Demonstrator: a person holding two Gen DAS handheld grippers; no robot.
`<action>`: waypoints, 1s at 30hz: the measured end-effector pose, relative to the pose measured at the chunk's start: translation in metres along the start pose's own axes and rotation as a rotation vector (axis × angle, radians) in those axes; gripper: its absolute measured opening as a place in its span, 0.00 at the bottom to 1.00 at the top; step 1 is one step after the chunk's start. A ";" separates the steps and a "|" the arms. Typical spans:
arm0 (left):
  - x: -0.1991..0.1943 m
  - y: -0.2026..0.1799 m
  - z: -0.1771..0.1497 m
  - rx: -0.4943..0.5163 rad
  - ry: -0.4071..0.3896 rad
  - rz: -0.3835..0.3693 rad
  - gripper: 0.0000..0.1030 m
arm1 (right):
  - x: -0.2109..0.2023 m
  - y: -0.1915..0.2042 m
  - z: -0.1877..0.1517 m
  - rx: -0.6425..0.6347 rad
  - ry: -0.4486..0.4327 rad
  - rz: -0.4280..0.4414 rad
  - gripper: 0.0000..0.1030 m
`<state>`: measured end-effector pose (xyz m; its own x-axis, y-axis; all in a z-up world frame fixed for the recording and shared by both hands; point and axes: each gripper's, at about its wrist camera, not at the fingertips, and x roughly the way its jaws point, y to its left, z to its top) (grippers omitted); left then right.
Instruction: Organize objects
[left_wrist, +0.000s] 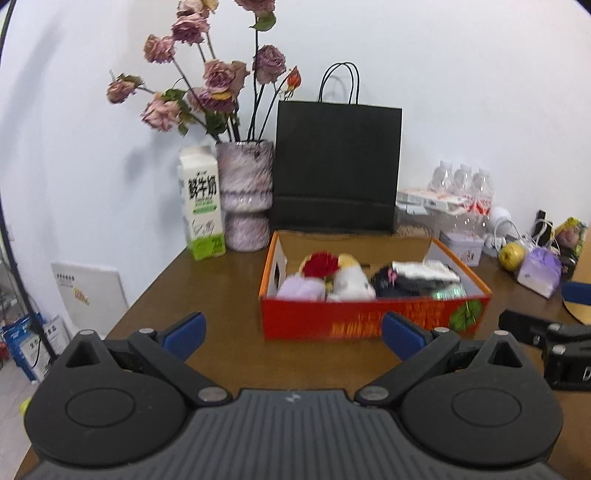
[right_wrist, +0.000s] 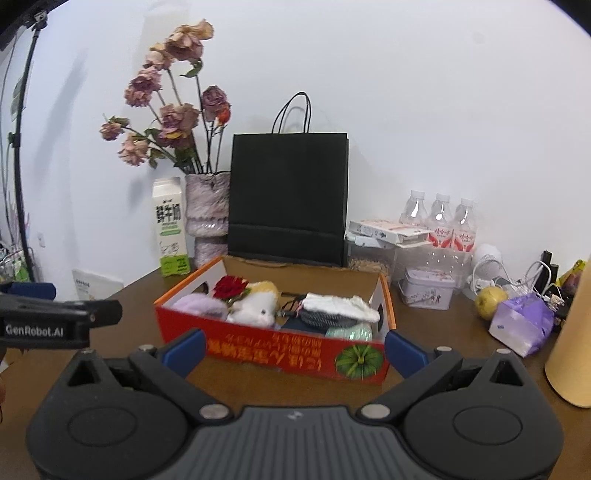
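Two empty grippers hover before a filled red cardboard box (left_wrist: 373, 317) on the brown wooden table (left_wrist: 207, 295).

The box lies open with soft things packed inside: a lilac plush bundle (right_wrist: 201, 306) at its left end, a red rose (right_wrist: 229, 287) and a white-and-yellow stuffed toy (right_wrist: 255, 304) beside that, and white and dark folded cloths (right_wrist: 340, 307) toward its right end. The left gripper (left_wrist: 293, 332) has its blue-padded jaws spread wide, holding nothing, just in front of the box's near wall; the right gripper (right_wrist: 293, 347) is likewise wide and empty, the box straight ahead of it. Whether sorting is ending or starting, I cannot judge. Any reach into the box should, I think, come from above, clear of the rim, so the light carton does not slide toward the black paper bag (left_wrist: 338, 166) behind it.
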<state>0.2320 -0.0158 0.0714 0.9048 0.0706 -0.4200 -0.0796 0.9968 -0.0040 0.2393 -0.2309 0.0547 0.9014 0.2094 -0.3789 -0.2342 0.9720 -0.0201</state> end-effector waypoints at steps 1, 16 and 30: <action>-0.006 0.001 -0.005 -0.001 0.006 -0.001 1.00 | -0.006 0.002 -0.003 -0.003 0.004 0.000 1.00; -0.061 0.005 -0.049 0.007 0.050 0.006 1.00 | -0.059 0.009 -0.040 0.009 0.025 0.000 1.00; -0.069 0.003 -0.054 0.007 0.052 0.006 1.00 | -0.068 0.007 -0.043 0.015 0.021 -0.003 1.00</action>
<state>0.1461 -0.0196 0.0512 0.8814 0.0750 -0.4663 -0.0823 0.9966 0.0047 0.1605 -0.2427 0.0405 0.8944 0.2040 -0.3981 -0.2256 0.9742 -0.0077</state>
